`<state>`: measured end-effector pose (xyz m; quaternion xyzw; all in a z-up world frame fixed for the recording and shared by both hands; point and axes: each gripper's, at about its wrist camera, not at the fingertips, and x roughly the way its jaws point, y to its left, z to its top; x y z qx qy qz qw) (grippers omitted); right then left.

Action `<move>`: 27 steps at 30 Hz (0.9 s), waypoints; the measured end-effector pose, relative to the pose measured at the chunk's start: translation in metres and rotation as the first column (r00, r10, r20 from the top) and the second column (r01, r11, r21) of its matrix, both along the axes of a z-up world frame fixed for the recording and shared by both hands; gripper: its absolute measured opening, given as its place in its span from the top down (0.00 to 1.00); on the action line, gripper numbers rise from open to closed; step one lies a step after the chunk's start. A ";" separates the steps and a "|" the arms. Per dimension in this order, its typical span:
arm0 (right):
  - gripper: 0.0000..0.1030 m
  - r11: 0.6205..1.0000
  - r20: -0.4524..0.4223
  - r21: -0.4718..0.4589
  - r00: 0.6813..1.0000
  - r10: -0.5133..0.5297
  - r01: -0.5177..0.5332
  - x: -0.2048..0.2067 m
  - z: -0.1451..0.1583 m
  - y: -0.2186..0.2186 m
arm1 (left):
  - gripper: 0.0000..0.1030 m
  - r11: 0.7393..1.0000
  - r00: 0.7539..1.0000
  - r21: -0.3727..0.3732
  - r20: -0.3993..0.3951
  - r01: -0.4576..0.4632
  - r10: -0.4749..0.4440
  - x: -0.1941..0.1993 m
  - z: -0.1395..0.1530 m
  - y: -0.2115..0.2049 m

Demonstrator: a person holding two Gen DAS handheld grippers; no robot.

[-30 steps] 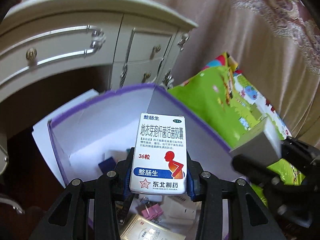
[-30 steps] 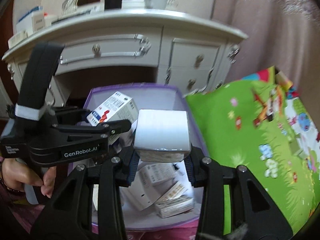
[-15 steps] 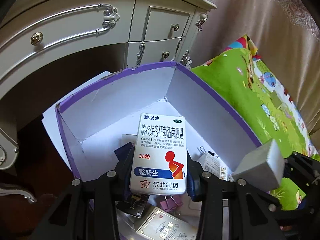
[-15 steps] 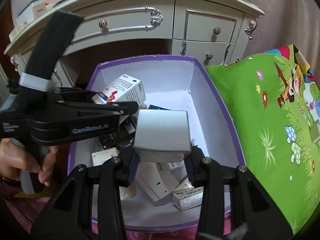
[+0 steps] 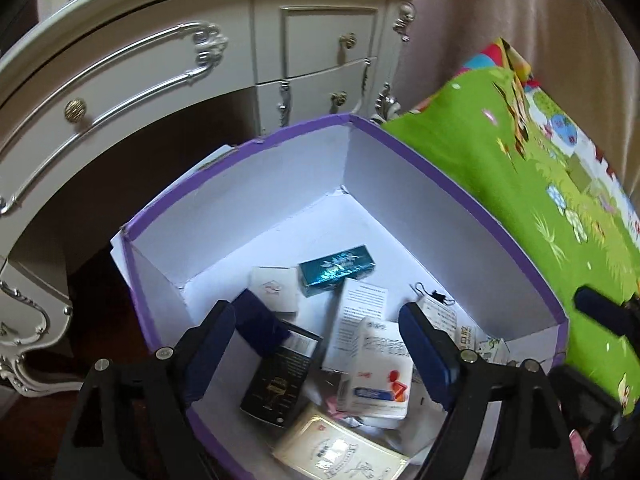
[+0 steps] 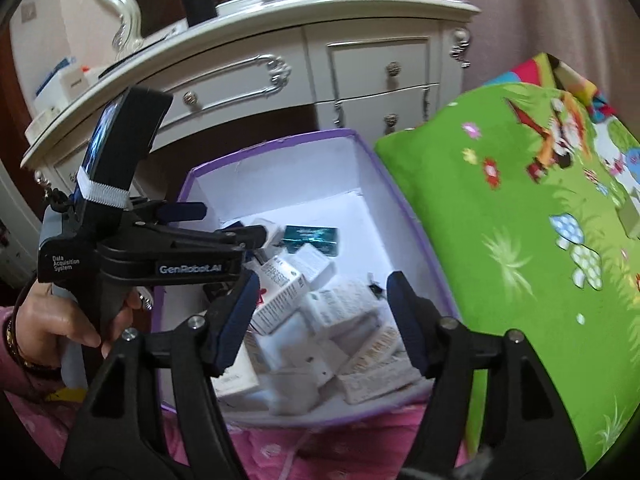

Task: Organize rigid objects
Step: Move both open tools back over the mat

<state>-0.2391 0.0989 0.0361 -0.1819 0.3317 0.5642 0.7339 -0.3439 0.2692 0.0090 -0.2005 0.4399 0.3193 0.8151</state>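
Observation:
A purple-rimmed white box (image 5: 460, 188) (image 6: 404, 208) holds several small medicine cartons. The white and blue carton with a red figure (image 5: 380, 376) (image 6: 280, 292) lies among them, next to a teal carton (image 5: 338, 266) (image 6: 312, 236) and a black carton (image 5: 280, 376). My left gripper (image 5: 316, 344) is open and empty over the box; it also shows in the right wrist view (image 6: 224, 224). My right gripper (image 6: 320, 312) is open and empty above the box's near side.
A white dresser (image 5: 160, 64) (image 6: 320, 60) with silver handles stands behind the box. A green cartoon-print mat (image 5: 540, 184) (image 6: 520, 220) lies to the right. Pink fabric (image 6: 320, 448) lies under the box's near edge.
Both grippers opened. The white and blue carton left my left gripper and the plain white box left my right gripper; both now lie in the purple-rimmed box.

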 end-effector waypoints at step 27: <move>0.07 0.692 -0.089 -0.112 0.686 -0.722 0.713 0.352 -0.037 -0.231 | 0.00 0.840 0.841 0.049 0.004 0.541 -0.541 0.367 0.000 -0.172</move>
